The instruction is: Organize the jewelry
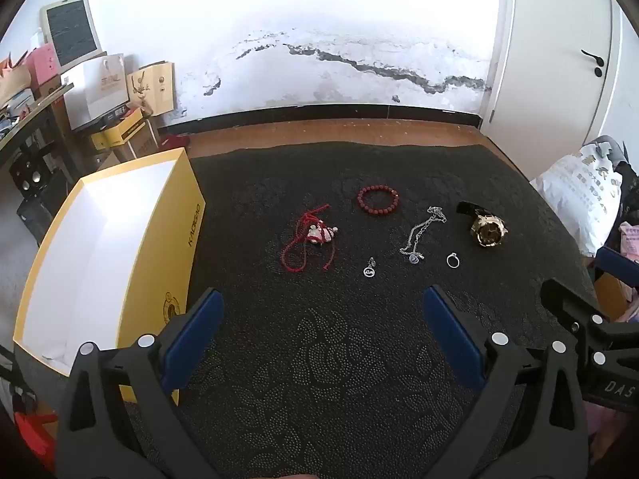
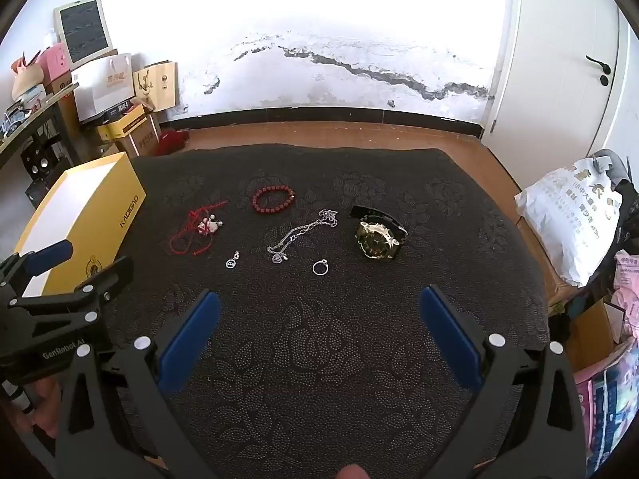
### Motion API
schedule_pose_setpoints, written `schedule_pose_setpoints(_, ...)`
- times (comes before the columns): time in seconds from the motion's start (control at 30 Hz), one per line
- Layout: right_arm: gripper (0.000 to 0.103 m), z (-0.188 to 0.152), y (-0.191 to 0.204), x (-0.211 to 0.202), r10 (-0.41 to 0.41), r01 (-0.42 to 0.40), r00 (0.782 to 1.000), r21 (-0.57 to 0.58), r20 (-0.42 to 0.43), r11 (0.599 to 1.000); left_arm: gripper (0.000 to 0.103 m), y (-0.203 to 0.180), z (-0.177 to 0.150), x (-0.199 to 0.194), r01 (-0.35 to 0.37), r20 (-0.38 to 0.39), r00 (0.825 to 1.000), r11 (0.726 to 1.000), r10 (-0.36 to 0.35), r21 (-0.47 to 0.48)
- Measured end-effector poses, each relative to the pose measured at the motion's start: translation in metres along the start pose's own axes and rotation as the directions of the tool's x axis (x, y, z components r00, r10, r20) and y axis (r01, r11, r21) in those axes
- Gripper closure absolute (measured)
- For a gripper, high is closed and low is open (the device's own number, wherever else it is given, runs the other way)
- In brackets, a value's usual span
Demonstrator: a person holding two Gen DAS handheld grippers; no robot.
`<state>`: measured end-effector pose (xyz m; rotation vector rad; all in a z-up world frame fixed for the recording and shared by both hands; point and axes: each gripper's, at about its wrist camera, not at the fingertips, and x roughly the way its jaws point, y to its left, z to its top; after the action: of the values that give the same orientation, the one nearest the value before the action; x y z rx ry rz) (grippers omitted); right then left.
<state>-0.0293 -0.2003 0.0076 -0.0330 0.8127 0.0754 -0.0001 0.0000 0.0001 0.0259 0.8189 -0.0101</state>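
Observation:
Jewelry lies on a black mat (image 1: 319, 359) (image 2: 319, 359). There is a red cord bracelet with a charm (image 1: 309, 241) (image 2: 199, 229), a red bead bracelet (image 1: 378, 198) (image 2: 273, 198), a small silver pendant (image 1: 369, 270) (image 2: 232, 262), a silver chain necklace (image 1: 421, 235) (image 2: 301, 233), a silver ring (image 1: 452, 260) (image 2: 320, 267) and a gold watch (image 1: 488, 231) (image 2: 377, 237). An open yellow box (image 1: 100, 255) (image 2: 80, 215) with a white inside stands at the left. My left gripper (image 1: 322, 315) is open and empty, short of the jewelry. My right gripper (image 2: 319, 313) is open and empty too.
The mat covers a wooden table whose far edge (image 1: 319, 135) faces a white wall. Bags and boxes (image 1: 108, 92) are stacked at the back left. A white plastic bag (image 2: 567, 219) and packets sit off the right edge. A white door (image 1: 551, 60) is at the right.

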Motion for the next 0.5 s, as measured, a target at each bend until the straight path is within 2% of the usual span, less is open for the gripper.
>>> schedule_pose_setpoints(0.5, 0.006, 0.0014, 0.0031, -0.0005, 0.001, -0.001, 1.0, 0.006, 0.004, 1.0, 0.006, -0.0029, 0.0011, -0.0041, -0.005, 0.001, 1.0, 1.0, 0.005, 0.005)
